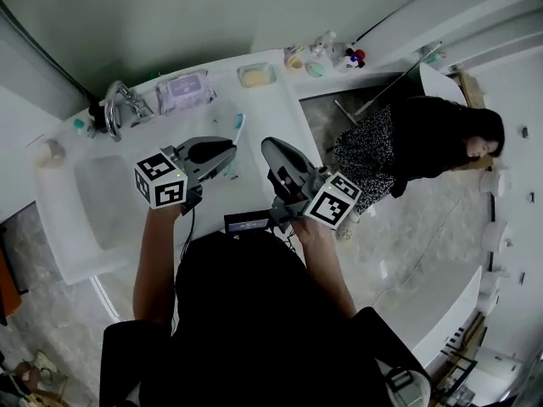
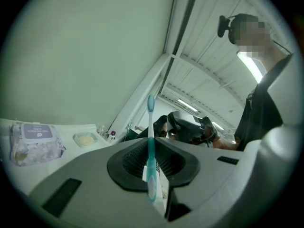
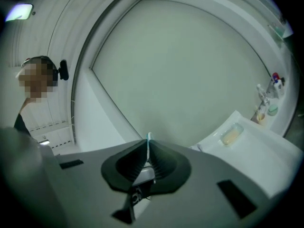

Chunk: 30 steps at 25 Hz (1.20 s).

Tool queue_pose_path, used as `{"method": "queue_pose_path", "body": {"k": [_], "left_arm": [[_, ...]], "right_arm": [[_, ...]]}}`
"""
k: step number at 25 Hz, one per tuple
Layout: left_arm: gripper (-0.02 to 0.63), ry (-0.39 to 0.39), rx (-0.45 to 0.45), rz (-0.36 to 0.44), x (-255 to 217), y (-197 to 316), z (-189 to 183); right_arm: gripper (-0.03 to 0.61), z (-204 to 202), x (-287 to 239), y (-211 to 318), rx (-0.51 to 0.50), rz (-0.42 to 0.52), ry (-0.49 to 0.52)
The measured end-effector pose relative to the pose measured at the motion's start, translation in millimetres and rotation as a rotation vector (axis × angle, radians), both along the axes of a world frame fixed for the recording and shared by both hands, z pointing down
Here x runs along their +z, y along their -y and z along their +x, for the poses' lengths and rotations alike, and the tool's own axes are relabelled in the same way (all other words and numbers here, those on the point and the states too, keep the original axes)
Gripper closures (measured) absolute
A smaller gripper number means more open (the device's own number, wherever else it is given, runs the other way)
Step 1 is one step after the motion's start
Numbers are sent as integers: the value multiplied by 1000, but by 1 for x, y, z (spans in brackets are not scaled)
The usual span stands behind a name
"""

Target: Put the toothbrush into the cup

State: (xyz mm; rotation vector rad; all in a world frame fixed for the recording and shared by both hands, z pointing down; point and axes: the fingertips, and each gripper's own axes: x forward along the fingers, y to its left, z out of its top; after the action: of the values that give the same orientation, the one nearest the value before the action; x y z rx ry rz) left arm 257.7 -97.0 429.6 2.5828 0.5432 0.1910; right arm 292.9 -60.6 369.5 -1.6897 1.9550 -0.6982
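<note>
Bathroom setup: white desk point(image 1: 276, 113) with sink basin point(image 1: 102, 202), faucet point(image 1: 120, 104), wipes pack point(image 1: 182, 90) and soap dish point(image 1: 255, 75) along the back wall. Left gripper point(image 1: 227, 153) is held level over the desk, jaws narrow and clamped on the teal toothbrush point(image 2: 151, 148), handle pinched, bristle end sticking up past the jaw tips. Right gripper point(image 1: 270, 149) just beside it, also level, jaws fully together, nothing gripped. Second person point(image 1: 424, 142) in dark clothes on the floor to the right.
</note>
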Motion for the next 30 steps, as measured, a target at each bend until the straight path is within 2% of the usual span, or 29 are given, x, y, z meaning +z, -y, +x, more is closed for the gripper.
{"method": "queue_pose_path", "body": {"k": [6,10,14,20,22,24,27,30], "left_arm": [[566,11,-79,53,-13,-28,6],[566,47,-115,132,-16,-45,15],[566,83,-153,198,-15,-61,21],[566,121,-207,248,-14,-82,23],[566,130,-224,258,-14,-89,23],[566,130,-238,260,-14,-96,23],[565,117,-272,254,-16,-102,23],[565,94,-324,211,-20,-106,19]], "right_arm": [[567,-8,5,-9,-131,-28,-127],[485,-13,11,-12,-216,-33,-132],[485,-7,19,-22,-251,-34,-140],[486,-5,23,-35,-332,-22,-163],[497,-7,24,-42,-369,-10,-170],[546,-6,25,-48,-395,-3,-175],[549,-4,23,-54,-422,19,-160],[551,-5,19,-60,-436,37,-143]]}}
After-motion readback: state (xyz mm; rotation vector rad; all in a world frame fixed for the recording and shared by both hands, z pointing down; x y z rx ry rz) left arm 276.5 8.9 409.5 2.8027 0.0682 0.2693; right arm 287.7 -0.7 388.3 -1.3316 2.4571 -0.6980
